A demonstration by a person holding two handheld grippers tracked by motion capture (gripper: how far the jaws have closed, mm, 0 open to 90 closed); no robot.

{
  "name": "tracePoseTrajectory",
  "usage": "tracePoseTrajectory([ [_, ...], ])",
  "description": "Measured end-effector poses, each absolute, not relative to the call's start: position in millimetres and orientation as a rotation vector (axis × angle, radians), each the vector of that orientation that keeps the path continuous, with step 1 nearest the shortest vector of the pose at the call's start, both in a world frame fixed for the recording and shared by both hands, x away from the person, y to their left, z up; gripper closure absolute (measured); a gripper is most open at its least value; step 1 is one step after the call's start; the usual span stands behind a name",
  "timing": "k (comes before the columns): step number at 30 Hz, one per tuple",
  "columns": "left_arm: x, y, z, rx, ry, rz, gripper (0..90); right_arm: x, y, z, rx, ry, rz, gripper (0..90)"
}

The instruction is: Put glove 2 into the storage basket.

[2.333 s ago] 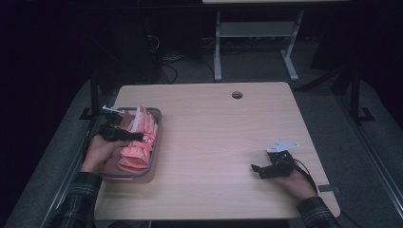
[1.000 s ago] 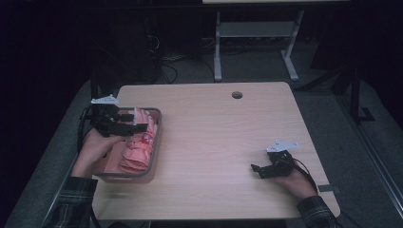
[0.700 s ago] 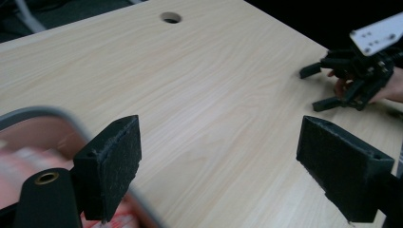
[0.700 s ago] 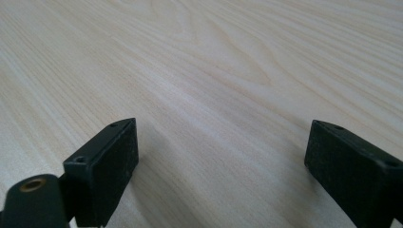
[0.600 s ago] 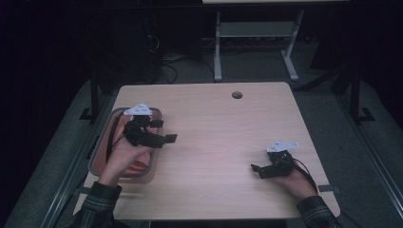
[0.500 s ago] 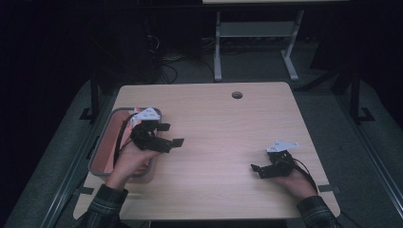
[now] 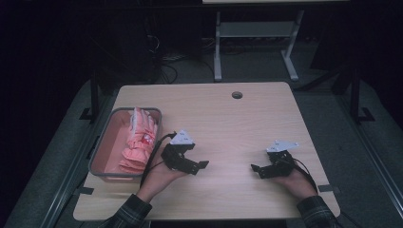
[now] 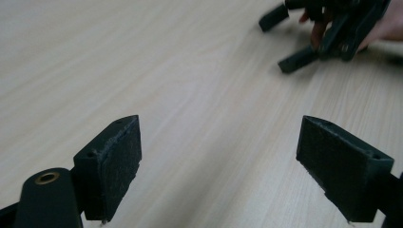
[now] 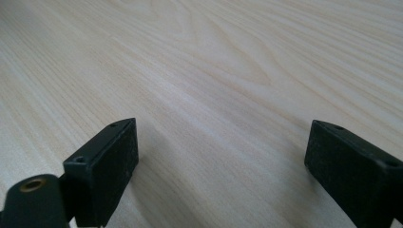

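Note:
A pink tray (image 7: 105, 146) sits at the table's left side with a pile of pink gloves (image 7: 139, 140) in it. My left gripper (image 7: 198, 167) rests low over the bare wood just right of the tray, open and empty, its jaws wide apart in the left gripper view (image 8: 223, 166). My right gripper (image 7: 256, 169) lies near the front right of the table, also open with nothing between its jaws (image 9: 228, 171). The right gripper (image 8: 304, 35) shows far off in the left gripper view, jaws pointing toward me.
The light wooden table (image 7: 223, 123) has a round cable hole (image 7: 236, 95) near its far edge. A metal stand (image 7: 252, 38) and cables lie on the dark floor beyond. Bare wood stretches between the two grippers.
My left gripper has left the tray, swung right and toward the front, and now rests on bare wood with nothing in it. The right gripper has stayed put.

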State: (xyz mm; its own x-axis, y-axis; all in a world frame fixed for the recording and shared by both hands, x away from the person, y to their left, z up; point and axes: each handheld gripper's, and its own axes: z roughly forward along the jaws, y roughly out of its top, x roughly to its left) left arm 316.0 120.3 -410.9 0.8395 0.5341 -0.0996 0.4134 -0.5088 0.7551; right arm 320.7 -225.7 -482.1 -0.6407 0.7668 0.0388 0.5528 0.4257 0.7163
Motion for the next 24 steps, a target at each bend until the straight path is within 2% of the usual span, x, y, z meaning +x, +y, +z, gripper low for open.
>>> tracePoseTrajectory([
  [13,311,91,-459,2.381,0.629,0.216,14.4,321,-226,-482,1.14,2.391,1.035,9.9],
  [24,313,94,-467,2.404,0.646,0.223,14.0,321,-226,-482,1.135,2.392,1.036,9.8],
])
